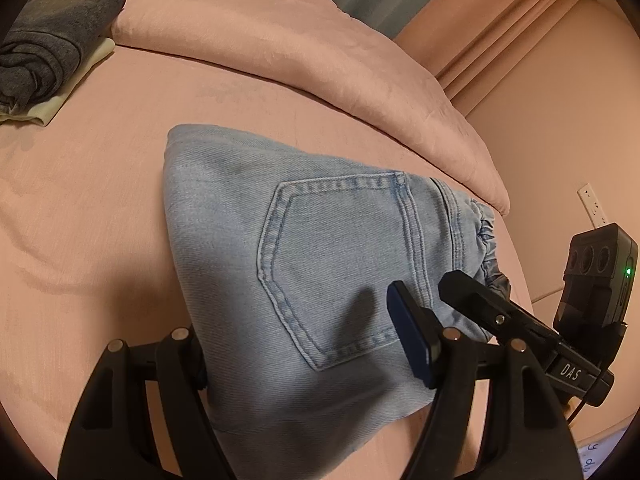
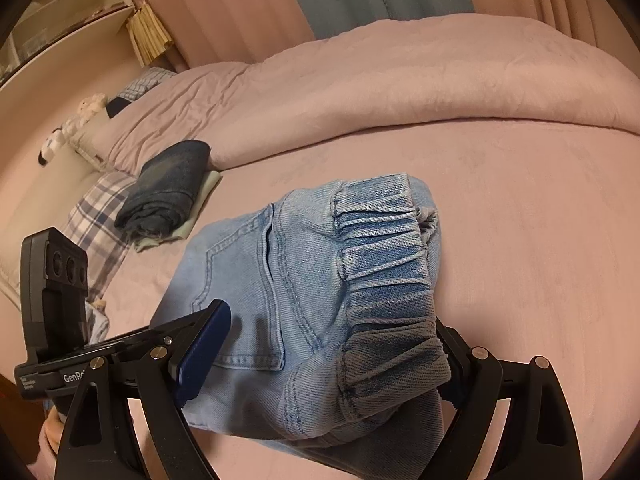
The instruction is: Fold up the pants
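A big bed (image 1: 100, 184) with a pink sheet fills both views. The light blue pants (image 1: 288, 240) lie folded in a thick bundle near the bed's front edge, back pocket (image 1: 336, 264) facing up and the gathered waistband (image 2: 384, 248) on the side toward the right gripper. A puffy pink blanket (image 1: 304, 64) is heaped along the far side of the bed, just beyond the pants. Toward the bed's far left corner sits a dark folded bundle of clothes (image 2: 168, 188) on a pale cloth (image 2: 200, 204), well apart from the pants. Next to it is a checked pillow (image 2: 100, 216), and a small stuffed toy (image 2: 68, 128) lies further back. Behind the bed hang pink curtains (image 2: 224, 12) with a blue-grey strip between them. A shelf (image 2: 76, 12) stands in the room's left corner, and a wall outlet (image 1: 592, 204) shows on the right wall. The left gripper (image 1: 304, 344) has its jaws apart around the near part of the pants; one blue pad (image 1: 412, 340) shows just over the denim, the other finger is hidden by the cloth, so I cannot tell if it squeezes. The right gripper (image 2: 324, 344) has its jaws wide, one on each side of the waistband end; its right finger is hidden too, so I cannot tell if it holds.
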